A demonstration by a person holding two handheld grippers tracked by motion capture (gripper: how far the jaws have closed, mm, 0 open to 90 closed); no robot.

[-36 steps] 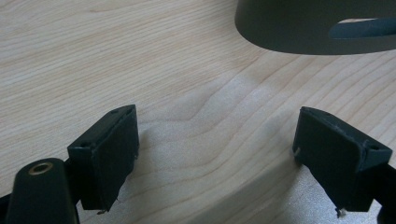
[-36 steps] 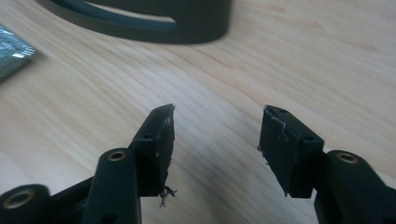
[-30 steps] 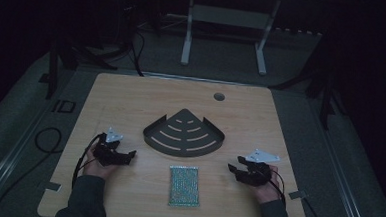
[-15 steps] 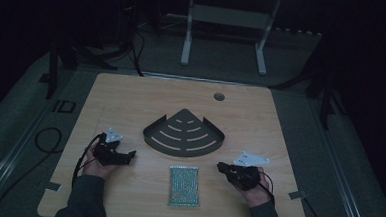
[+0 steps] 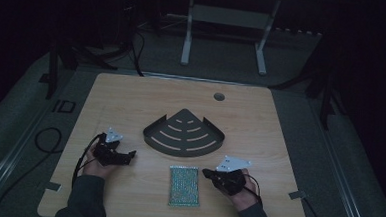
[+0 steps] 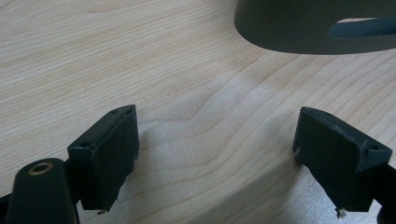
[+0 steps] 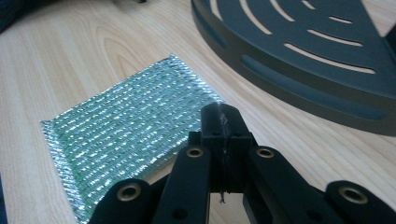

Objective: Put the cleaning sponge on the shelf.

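Approach step: our right gripper (image 7: 223, 122), jaws just clenched empty, noses beside the glittery scouring pad (image 7: 126, 133). Left gripper (image 6: 217, 158) released, idle. Next: reopen, straddle pad's edge.

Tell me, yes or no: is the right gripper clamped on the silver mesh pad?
No. The right gripper has its jaws pressed together with nothing between them, just short of the silver mesh pad, which lies flat on the table.

pad (image 5: 184, 186) front-centre on table (image 5: 131, 100) | rack (image 5: 184, 133) behind pad
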